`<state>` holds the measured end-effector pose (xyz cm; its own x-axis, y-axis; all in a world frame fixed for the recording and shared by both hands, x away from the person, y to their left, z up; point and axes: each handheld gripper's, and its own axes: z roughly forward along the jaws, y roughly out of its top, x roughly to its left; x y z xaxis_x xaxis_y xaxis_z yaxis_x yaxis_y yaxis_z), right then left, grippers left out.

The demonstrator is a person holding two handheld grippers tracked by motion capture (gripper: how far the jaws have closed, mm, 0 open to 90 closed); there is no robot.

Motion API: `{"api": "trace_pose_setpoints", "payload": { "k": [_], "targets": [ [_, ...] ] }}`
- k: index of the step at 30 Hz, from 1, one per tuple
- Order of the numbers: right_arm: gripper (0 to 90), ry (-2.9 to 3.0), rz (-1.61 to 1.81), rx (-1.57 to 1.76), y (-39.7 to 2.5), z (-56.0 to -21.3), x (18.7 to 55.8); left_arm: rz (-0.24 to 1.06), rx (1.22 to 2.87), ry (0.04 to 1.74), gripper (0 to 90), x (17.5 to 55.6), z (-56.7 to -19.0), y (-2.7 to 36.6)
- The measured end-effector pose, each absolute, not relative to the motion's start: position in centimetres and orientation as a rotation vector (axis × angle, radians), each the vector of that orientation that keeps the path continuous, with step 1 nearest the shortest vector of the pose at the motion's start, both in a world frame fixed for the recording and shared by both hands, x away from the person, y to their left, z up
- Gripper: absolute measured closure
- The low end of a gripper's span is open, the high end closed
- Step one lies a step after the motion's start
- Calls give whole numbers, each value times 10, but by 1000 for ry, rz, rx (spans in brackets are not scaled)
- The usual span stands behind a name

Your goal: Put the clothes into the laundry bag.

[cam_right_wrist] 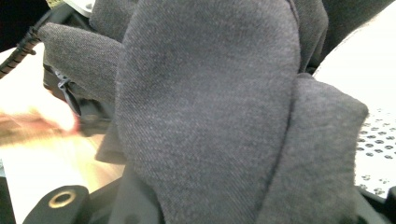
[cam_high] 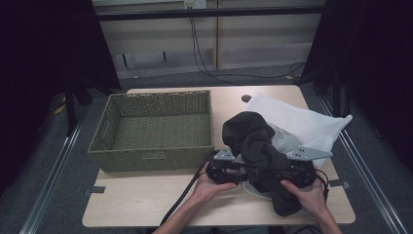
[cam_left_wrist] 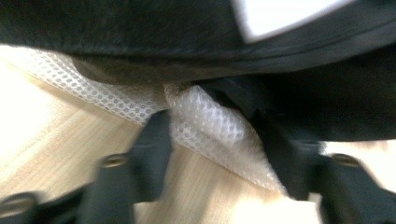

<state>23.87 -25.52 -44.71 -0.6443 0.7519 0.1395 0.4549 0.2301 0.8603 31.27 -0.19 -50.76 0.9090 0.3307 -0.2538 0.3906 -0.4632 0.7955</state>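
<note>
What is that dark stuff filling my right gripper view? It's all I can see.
Observer: A dark garment, bunched between both grippers above a white mesh bag.
Operator: Is anything else on the table?
Observer: Yes, a green woven basket sits to the left, with nothing in it.
Operator: What is the other gripper doing?
Observer: The left gripper has its jaws apart around a fold of the mesh bag's edge, just under the garment.

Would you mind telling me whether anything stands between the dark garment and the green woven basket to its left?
Nothing visible does. The dark garment lies on the white mesh bag, right of the green woven basket. Between them is a bare strip of table; only the basket's own near-right wall must be cleared. Both tongs, left and right, sit at the garment.
</note>
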Motion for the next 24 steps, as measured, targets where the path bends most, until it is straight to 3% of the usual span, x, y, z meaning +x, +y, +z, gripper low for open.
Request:
{"api": "trace_pose_setpoints", "payload": {
  "k": [2,3,13,24],
  "targets": [
    [602,2202,1380,1127,-256,-446,238,-84,2082,517,804,313,-507,0],
    [602,2200,1380,1123,-257,-446,238,-83,2071,519,856,312,-506,2],
    [600,2233,1266,1077,-265,-446,234,-57,2047,456,889,294,-488,37],
    [595,2266,991,1029,-264,-459,248,-58,2035,373,899,268,-493,46]
  ]
}}
